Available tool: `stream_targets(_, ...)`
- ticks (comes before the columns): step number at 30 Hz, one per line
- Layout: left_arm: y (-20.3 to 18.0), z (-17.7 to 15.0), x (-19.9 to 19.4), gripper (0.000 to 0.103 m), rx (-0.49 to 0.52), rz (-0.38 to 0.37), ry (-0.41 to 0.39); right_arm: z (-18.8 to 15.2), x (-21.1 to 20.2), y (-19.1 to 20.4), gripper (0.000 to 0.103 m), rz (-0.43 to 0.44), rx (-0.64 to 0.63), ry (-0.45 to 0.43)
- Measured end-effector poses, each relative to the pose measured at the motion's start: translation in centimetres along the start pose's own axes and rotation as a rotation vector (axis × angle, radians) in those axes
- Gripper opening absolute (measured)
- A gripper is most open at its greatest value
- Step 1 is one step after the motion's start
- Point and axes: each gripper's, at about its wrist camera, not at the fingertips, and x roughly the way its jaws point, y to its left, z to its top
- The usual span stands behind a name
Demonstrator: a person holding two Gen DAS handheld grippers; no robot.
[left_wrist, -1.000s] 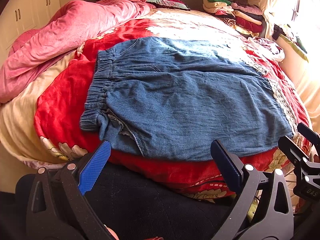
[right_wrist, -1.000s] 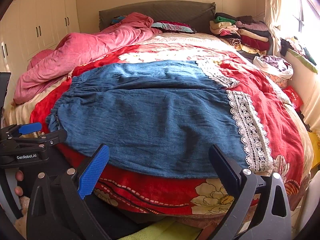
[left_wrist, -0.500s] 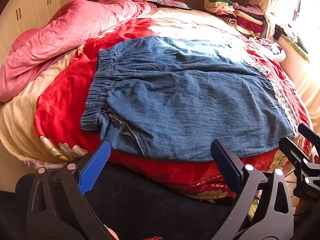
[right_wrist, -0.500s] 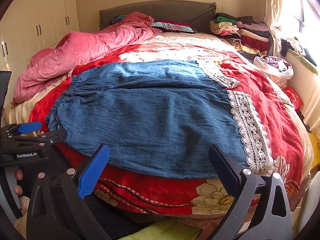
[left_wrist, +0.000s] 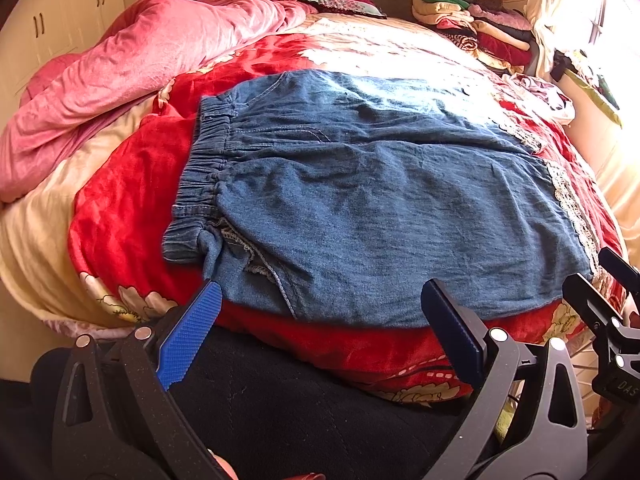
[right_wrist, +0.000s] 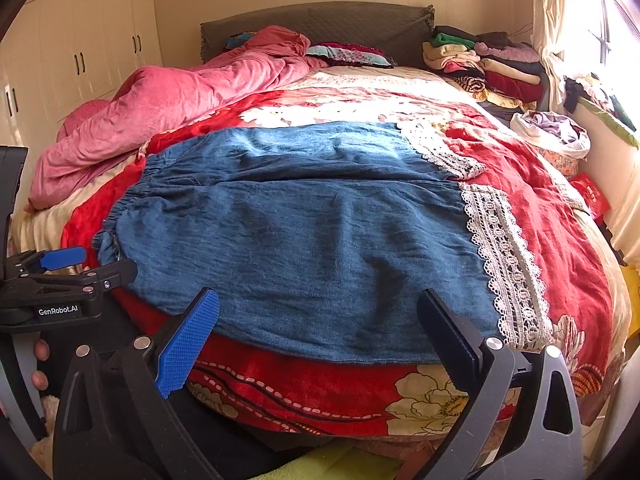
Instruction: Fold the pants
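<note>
Blue denim pants lie flat across the bed, elastic waistband to the left and white lace hems to the right. My left gripper hovers open just before the near edge of the pants, by the waistband end. My right gripper is open too, held before the near edge toward the lace hem. Neither gripper touches the cloth. The right gripper shows at the far right of the left wrist view, and the left gripper at the far left of the right wrist view.
The pants rest on a red floral blanket. A pink duvet is heaped at the back left. Stacked folded clothes sit at the back right by the headboard. White wardrobes line the left wall. A window glares at right.
Both grippers drifted very slightly; the pants have not moved and both grippers stay open.
</note>
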Motion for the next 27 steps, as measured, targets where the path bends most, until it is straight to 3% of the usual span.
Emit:
stream_targets(12,2.0,2.0,2.1,0.094,-0.032,0.023,0.026,3.5,3.0,-0.4,0.099,0.014,-0.037,0.005)
stream_targets(27,8.3,9.6,6.8,0.094,-0.106,0.088,0.048,13.4,12.5,0.8,0.099,0.092,-0.150,0.073)
